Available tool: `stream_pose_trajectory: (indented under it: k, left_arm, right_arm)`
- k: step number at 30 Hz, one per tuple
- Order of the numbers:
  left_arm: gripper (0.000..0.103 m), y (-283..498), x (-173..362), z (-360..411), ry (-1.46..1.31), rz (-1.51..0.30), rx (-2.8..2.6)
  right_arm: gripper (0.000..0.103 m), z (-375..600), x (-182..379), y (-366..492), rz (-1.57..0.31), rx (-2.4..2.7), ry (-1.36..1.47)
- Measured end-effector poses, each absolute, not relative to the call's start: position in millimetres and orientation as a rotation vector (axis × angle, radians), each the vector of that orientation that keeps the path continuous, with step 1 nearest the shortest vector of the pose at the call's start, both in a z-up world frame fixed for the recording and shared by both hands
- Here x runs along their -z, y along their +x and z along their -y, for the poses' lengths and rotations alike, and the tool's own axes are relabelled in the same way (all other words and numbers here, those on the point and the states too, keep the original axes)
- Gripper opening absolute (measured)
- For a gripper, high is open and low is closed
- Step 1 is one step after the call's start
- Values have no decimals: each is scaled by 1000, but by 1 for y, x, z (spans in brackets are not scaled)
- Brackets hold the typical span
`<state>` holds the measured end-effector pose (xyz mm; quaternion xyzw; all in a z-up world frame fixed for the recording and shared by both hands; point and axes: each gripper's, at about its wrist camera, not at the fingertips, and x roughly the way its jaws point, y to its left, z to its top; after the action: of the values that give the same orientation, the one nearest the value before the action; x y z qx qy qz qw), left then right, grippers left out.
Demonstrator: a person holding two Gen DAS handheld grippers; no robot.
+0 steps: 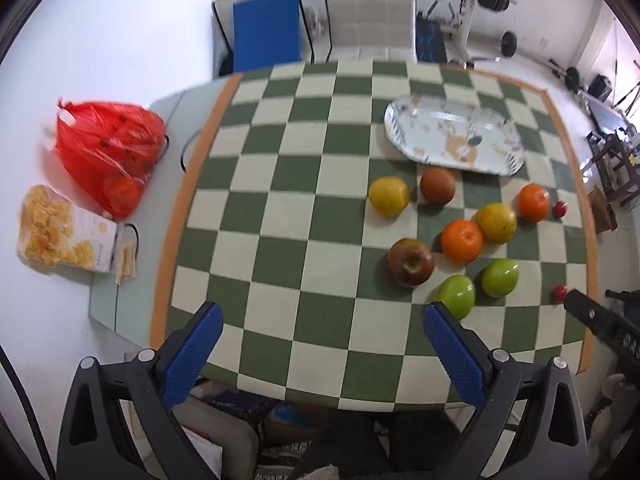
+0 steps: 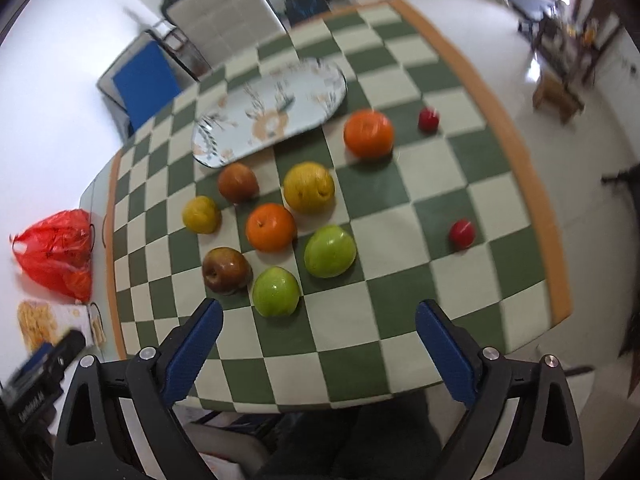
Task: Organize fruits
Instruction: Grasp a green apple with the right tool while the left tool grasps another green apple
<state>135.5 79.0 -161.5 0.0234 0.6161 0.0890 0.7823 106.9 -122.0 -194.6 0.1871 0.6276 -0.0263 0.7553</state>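
Green-and-cream checks cover the table (image 1: 304, 216), and from the left wrist view the left gripper (image 1: 322, 320) hangs above the near edge with its blue fingers (image 1: 192, 352) spread wide and nothing between them. Ahead and to its right lies the fruit, loose on the cloth, with the patterned tray (image 1: 404, 136) bare beyond it. A red bag (image 1: 104, 152) and a snack box (image 1: 64, 236) sit off the cloth at the left. From the right wrist view the right gripper (image 2: 318, 320) is likewise wide open and empty, with the nearest green apple (image 2: 276, 291) just ahead of its left finger. I count two green apples, two oranges, two yellow fruits, two brownish-red apples and two small red fruits, ten in all, none on the tray yet. To my eye the first pick is still to come; it would go best to drop squarely over that near apple, close across its widest part, and lift clear before swinging towards the tray, since the brownish-red apple (image 2: 226, 269) sits close beside it.
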Motion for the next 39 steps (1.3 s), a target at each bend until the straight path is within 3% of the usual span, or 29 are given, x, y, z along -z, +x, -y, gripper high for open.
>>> stream_pose_trajectory:
  k: [6,11,13,14,26,29,31,36,39]
  left_arm:
    - [101,152,217,-84,0,-1445,-204]
    - [101,161,255,-76,-55,-1553,-225]
    - [101,164,265,-72,-72,-1587,-219]
    - [101,166,270,-69,-79,-1606,-212]
    - [101,192,307,13,62,-1709,82]
    - [92,196,325,32,127,-1744,131]
    - [91,196,337,39,158,-1765,138]
    - [60,199,358,46,165,-1819,154]
    - [54,200,365,46,166,-1827,149]
  right_arm:
    - [81,134,306,140,-1524,100,594]
    - [77,132,369,162,-1619,90,676]
    - [70,126,386,170,-1644,66,675]
    - [60,123,394,173,-1663,52,667]
    - [60,95,388,156,-1751,-194,76]
    - [60,94,397,148,-1771,-216,41]
    - [60,92,401,143,-1779,-222,44]
    - [60,87,407,139,-1776,-227,60]
    - [60,91,408,135,-1771,-230,67]
